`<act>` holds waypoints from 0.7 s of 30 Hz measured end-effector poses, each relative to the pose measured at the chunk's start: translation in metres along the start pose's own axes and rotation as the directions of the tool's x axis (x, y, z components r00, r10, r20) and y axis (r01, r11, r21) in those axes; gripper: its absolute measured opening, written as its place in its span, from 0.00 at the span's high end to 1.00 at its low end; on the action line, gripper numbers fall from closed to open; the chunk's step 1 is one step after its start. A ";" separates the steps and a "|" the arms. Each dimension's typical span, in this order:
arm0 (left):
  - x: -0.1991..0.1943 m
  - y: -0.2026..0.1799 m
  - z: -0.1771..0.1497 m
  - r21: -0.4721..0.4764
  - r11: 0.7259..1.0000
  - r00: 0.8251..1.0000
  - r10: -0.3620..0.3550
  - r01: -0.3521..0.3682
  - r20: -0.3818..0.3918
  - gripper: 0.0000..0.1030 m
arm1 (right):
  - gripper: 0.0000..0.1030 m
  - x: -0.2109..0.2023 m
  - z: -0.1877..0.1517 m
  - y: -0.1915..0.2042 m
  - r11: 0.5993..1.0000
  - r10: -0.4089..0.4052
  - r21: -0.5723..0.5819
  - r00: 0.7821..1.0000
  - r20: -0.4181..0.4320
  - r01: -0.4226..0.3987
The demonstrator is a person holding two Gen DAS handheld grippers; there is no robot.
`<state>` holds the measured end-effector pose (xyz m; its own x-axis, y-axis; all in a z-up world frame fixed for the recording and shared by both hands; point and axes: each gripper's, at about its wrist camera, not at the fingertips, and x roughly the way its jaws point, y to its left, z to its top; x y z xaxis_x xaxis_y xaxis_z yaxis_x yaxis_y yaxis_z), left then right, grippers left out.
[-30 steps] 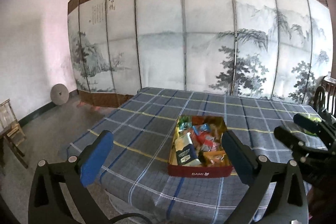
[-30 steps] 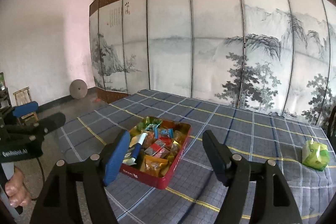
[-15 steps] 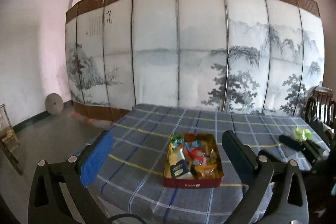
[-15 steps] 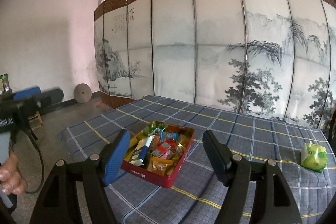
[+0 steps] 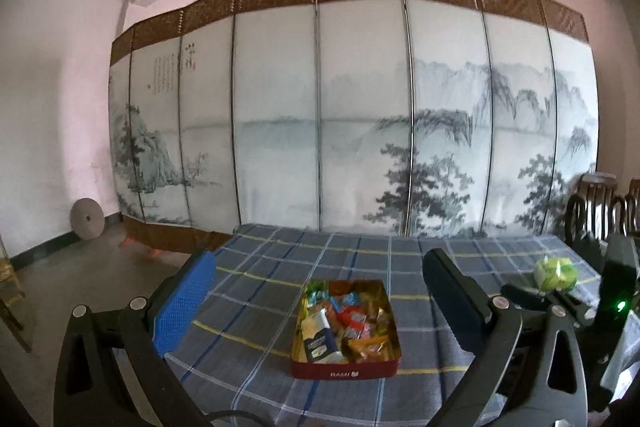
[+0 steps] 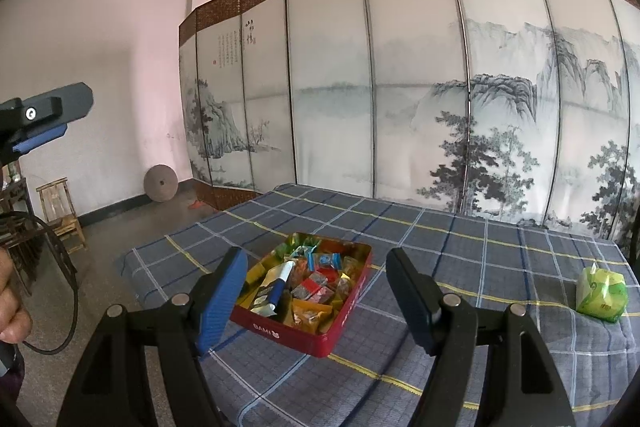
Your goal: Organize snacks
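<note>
A red tin [image 5: 346, 373] [image 6: 280, 333] full of mixed wrapped snacks sits on the checked tablecloth near the table's front edge. A green snack packet [image 5: 556, 271] [image 6: 601, 293] lies apart on the cloth to the right. My left gripper [image 5: 318, 303] is open and empty, held back from the table, above the tin's level. My right gripper [image 6: 316, 301] is open and empty, short of the tin; it also shows at the right edge of the left wrist view [image 5: 552, 301]. The left gripper shows high at the left of the right wrist view [image 6: 48, 119].
The table [image 6: 480, 251] has a blue checked cloth. A painted folding screen [image 5: 360, 131] stands behind it. Dark wooden chairs [image 5: 596, 211] stand at the right, a small wooden stool [image 6: 60, 215] and a round stone disc [image 6: 161, 183] at the left wall.
Both grippers have pulled back and risen from the table; the tin looks smaller and farther. The left gripper has climbed higher in the right wrist view. Both stay open.
</note>
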<state>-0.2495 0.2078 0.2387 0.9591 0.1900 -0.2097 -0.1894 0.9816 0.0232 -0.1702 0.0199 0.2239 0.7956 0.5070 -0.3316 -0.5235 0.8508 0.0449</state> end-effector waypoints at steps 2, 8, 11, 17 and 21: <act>0.009 -0.003 -0.006 0.012 1.000 0.999 0.025 -0.025 -0.038 0.00 | 0.28 0.000 -0.001 -0.003 1.000 0.000 0.004 1.000 -0.006 0.000; 0.032 0.000 -0.023 0.003 0.999 0.990 0.044 -0.044 -0.132 0.00 | 0.28 0.006 -0.006 -0.010 1.000 0.002 0.025 0.999 -0.036 -0.001; 0.042 0.002 -0.030 -0.006 0.998 0.984 0.061 -0.063 -0.170 0.00 | 0.28 0.007 -0.010 -0.013 1.000 0.000 0.027 0.999 -0.050 0.001; 0.061 0.006 -0.043 -0.018 0.996 0.966 0.075 -0.082 -0.245 0.00 | 0.28 0.011 -0.014 -0.017 0.999 0.003 0.038 0.997 -0.073 0.000; 0.070 0.007 -0.048 -0.022 0.996 0.958 0.078 -0.088 -0.277 0.00 | 0.28 0.016 -0.018 -0.022 0.999 0.008 0.050 0.996 -0.093 -0.003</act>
<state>-0.1936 0.2276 0.1767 0.8453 0.2542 -0.4699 -0.2778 0.9604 0.0196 -0.1513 0.0076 0.2008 0.7599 0.4986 -0.4172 -0.5101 0.8551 0.0928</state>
